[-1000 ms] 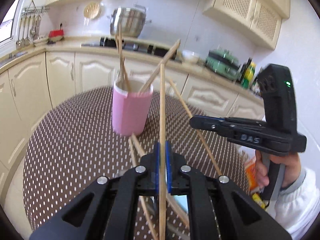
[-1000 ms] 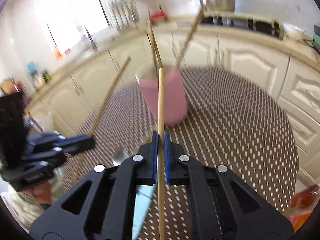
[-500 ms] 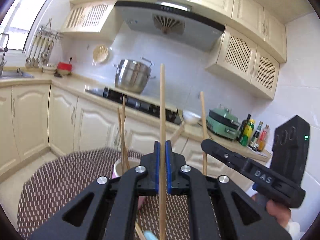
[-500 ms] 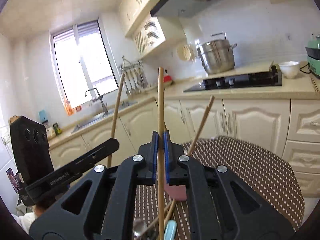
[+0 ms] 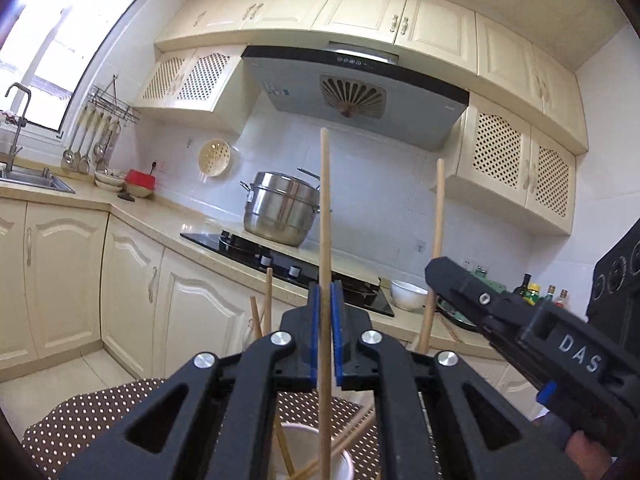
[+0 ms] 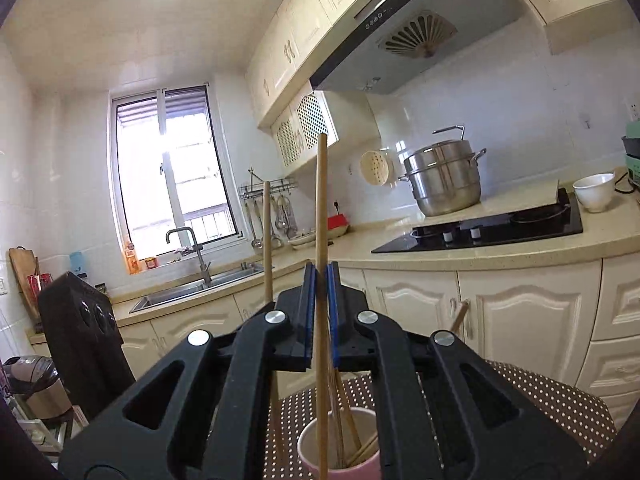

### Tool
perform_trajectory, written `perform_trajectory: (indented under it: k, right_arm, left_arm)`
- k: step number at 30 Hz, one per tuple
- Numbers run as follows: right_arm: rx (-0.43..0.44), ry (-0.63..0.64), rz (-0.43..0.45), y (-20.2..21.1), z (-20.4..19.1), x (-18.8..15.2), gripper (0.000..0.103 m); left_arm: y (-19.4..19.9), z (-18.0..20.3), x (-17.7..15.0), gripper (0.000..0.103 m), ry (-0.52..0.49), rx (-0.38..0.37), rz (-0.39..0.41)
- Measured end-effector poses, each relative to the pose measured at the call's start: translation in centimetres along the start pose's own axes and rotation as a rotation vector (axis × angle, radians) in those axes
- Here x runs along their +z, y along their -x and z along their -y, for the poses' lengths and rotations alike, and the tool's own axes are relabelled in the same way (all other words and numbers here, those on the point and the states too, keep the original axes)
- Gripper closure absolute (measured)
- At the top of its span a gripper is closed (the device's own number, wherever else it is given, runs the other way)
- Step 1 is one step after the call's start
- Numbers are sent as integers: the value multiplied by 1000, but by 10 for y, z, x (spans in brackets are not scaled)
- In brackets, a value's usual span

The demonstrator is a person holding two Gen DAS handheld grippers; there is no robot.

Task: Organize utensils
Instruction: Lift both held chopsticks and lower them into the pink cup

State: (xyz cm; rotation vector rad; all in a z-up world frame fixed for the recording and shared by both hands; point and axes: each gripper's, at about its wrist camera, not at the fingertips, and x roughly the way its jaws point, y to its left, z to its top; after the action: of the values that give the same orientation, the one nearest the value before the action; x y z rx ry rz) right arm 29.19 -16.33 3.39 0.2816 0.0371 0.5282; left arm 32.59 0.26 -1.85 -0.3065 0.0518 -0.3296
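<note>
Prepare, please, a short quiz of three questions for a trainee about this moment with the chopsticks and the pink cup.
1. True or false: the left gripper has its jaws shut on a chopstick.
2. Where is the lower end of the right gripper's chopstick? A) flat on the table B) inside the pink cup C) in the sink
3. Fill in: on the stove stands a steel ____.

Key: 1 true; 2 B; 3 pot.

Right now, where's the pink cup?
The cup sits low and centre in the right wrist view, on the dotted table, directly below the right tool, whose chopstick dips into it.
</note>
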Motion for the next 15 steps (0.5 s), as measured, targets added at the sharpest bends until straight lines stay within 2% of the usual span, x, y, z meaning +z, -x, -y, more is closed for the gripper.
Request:
perform_trajectory:
  k: [6, 15]
  right_arm:
    - [-15, 2, 15, -16, 5, -11, 97]
    - [-32, 20, -38, -25, 10, -32, 97]
  left_arm:
    - [-20, -11, -15, 97, -6, 35, 10]
    - [-30, -22, -36, 97, -20, 65, -41]
